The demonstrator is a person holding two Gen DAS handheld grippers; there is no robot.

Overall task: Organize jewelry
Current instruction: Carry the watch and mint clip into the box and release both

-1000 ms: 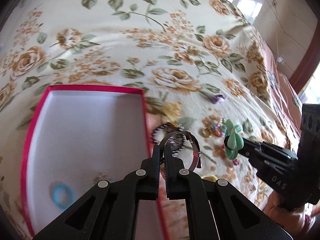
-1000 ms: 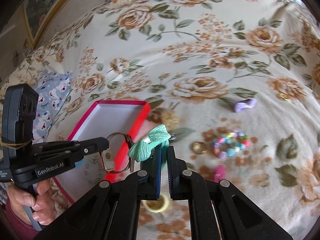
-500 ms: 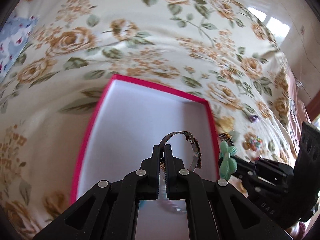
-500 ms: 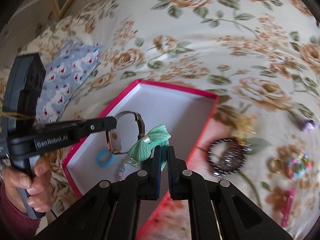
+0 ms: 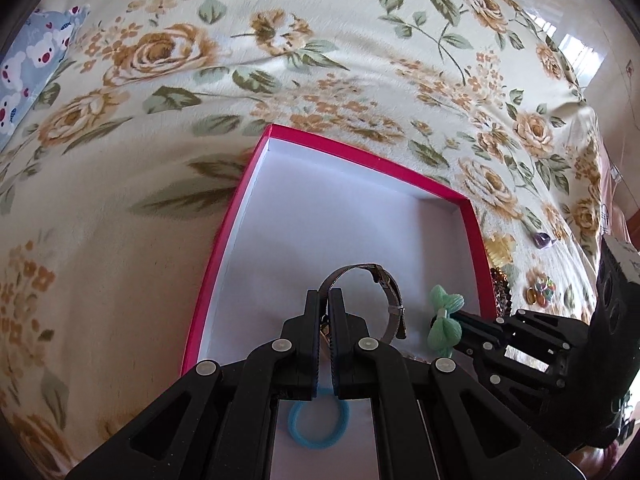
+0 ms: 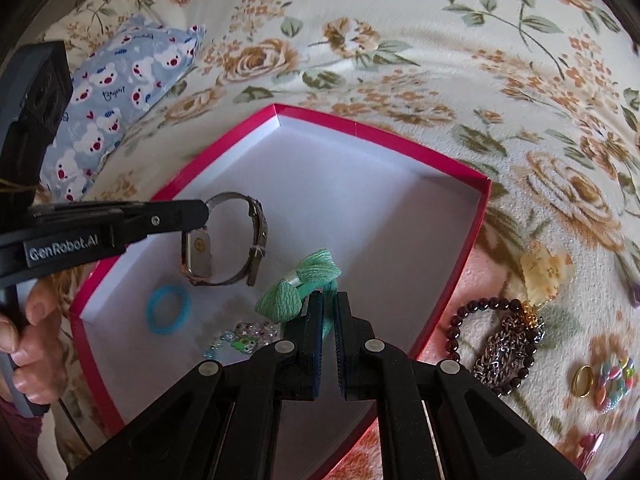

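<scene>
Both grippers have swung over the red box, fingers still clamping the watch and green bow.

watch: metal mesh | bow: crinkled cloth | box: glossy card

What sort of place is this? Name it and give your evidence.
Most likely a bedroom at home: the pink box sits on a soft rose-print bedspread, with a bear-print pillow beside it and glossy floor tiles beyond the bed.
</scene>
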